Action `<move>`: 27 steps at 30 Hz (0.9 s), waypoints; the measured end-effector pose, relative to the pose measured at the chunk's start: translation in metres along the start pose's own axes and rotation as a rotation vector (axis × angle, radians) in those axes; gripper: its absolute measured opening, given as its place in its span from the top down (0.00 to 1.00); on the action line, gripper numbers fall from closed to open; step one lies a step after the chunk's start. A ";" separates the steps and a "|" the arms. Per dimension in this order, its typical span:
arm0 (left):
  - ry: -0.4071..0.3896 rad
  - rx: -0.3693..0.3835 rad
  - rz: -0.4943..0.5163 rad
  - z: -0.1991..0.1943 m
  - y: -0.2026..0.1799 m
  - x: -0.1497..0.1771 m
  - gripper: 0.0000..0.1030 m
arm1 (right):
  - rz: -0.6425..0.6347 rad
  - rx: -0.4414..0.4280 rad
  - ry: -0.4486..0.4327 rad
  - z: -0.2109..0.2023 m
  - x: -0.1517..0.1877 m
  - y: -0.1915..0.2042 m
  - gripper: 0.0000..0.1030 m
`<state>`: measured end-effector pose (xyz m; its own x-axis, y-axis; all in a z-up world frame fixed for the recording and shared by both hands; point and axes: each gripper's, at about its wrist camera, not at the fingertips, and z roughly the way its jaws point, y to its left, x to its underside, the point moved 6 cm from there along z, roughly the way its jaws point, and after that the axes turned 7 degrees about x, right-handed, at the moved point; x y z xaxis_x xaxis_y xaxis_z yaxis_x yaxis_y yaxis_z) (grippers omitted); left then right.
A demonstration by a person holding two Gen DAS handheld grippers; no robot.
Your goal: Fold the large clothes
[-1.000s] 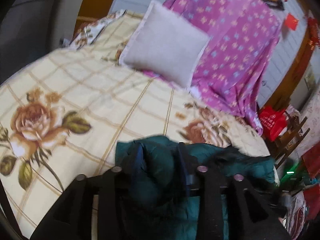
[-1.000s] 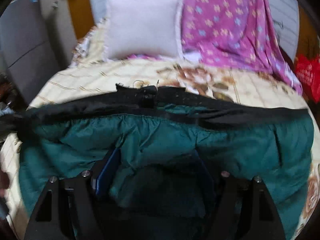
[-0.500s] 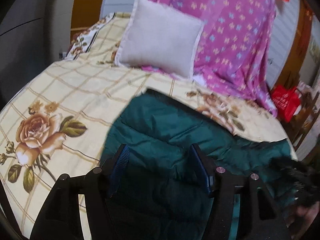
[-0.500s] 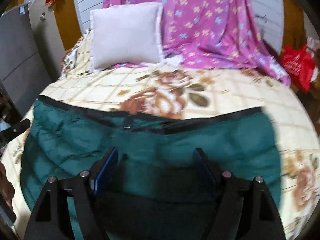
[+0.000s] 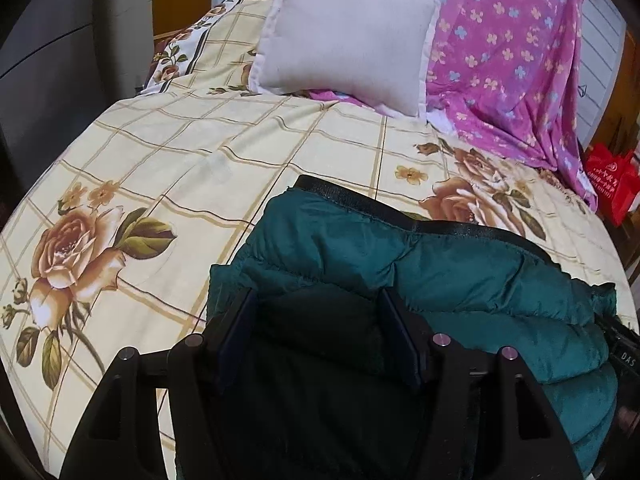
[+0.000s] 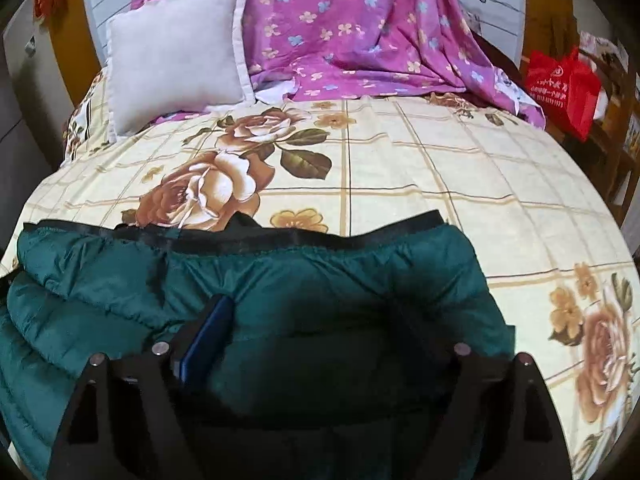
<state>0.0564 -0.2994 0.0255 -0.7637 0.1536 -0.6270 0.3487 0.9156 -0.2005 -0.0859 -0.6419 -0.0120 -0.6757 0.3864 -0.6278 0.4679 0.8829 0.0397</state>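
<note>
A dark green puffer jacket (image 5: 460, 276) with a black hem band lies folded over itself at the near edge of the bed; it also fills the lower right wrist view (image 6: 280, 292). My left gripper (image 5: 320, 312) stands open just above the jacket's left end, dark fabric showing between its jaws. My right gripper (image 6: 316, 328) stands open over the jacket's right part; its right finger is sunk behind the fabric. The other gripper's black body shows at the left wrist view's right edge (image 5: 624, 344).
The bed carries a cream checked sheet with rose prints (image 5: 180, 168). A grey-white pillow (image 5: 348, 32) and a pink flowered sheet (image 6: 352, 28) lie at the head. A red bag (image 6: 560, 92) stands beyond the bed's right side. A grey cabinet (image 5: 44, 60) is left.
Both grippers carried the jacket's hem forward and down onto the bed, then opened and let it go. The jacket now lies folded flat, and both grippers have drawn back toward the near edge.
</note>
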 end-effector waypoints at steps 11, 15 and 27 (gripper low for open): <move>-0.009 -0.007 0.007 0.001 -0.002 0.001 0.57 | 0.011 -0.057 -0.065 -0.079 0.028 -0.014 0.16; -0.023 -0.019 0.013 0.001 -0.003 0.002 0.56 | 0.012 -0.039 -0.009 -0.054 0.051 -0.026 0.15; -0.046 0.023 -0.033 -0.025 0.003 0.007 0.56 | 0.039 -0.094 -0.057 -0.112 0.061 -0.030 0.12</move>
<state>0.0389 -0.2863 0.0393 -0.7495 0.1059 -0.6534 0.3365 0.9111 -0.2383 -0.2049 -0.6152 0.0354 -0.6235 0.4075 -0.6673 0.4356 0.8898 0.1363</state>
